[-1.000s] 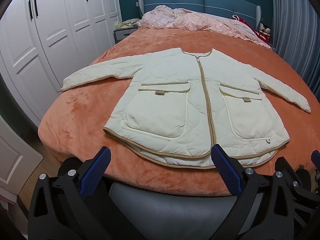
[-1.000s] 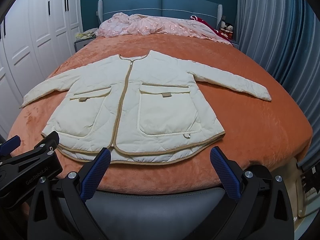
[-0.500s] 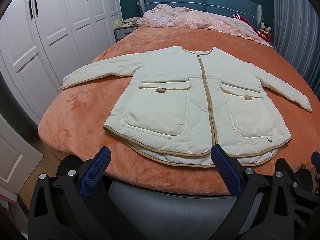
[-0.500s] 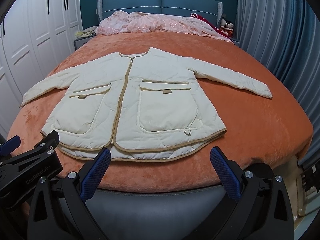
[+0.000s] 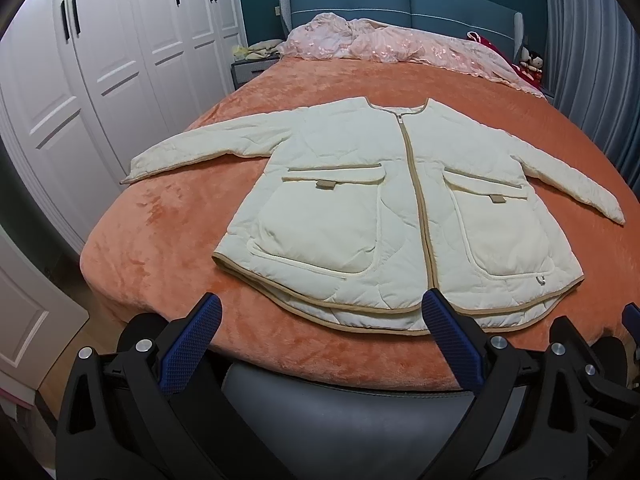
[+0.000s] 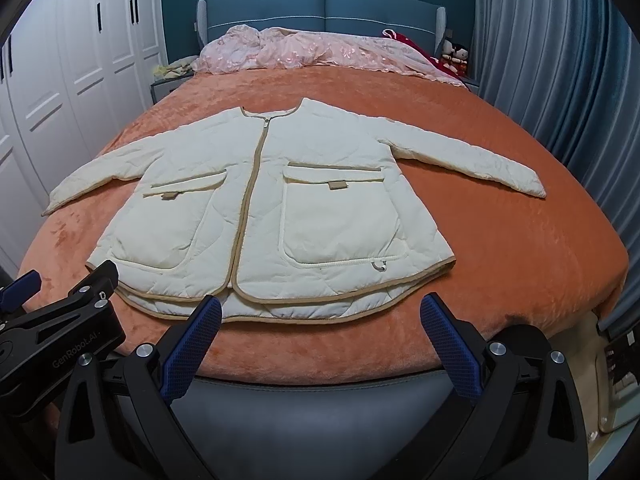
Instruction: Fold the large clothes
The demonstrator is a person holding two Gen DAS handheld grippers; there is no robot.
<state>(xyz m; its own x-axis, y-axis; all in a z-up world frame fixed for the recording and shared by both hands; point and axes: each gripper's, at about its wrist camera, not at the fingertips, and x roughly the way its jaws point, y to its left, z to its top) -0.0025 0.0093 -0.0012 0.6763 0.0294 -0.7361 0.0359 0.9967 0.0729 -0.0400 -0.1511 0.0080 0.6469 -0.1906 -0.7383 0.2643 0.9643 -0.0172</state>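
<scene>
A cream quilted jacket point(image 5: 380, 200) with tan trim, a zipped front and two large pockets lies flat, face up, on the orange bed cover, sleeves spread out to both sides. It also shows in the right wrist view point(image 6: 272, 208). My left gripper point(image 5: 320, 316) is open and empty, held just before the jacket's hem near the foot of the bed. My right gripper point(image 6: 320, 316) is open and empty, also just short of the hem. The left gripper's body point(image 6: 56, 320) shows at the lower left of the right wrist view.
The orange bed cover point(image 5: 168, 224) fills the bed. A pink quilt point(image 5: 392, 46) is bunched by the blue headboard point(image 5: 400, 4). White wardrobes point(image 5: 100, 60) stand on the left, grey-blue curtains point(image 6: 560, 60) on the right. A grey footboard edge point(image 5: 340, 412) runs below the grippers.
Both grippers have moved slightly forward and up toward the jacket's hem; the jacket sits lower in the views. Jaws stay open.
</scene>
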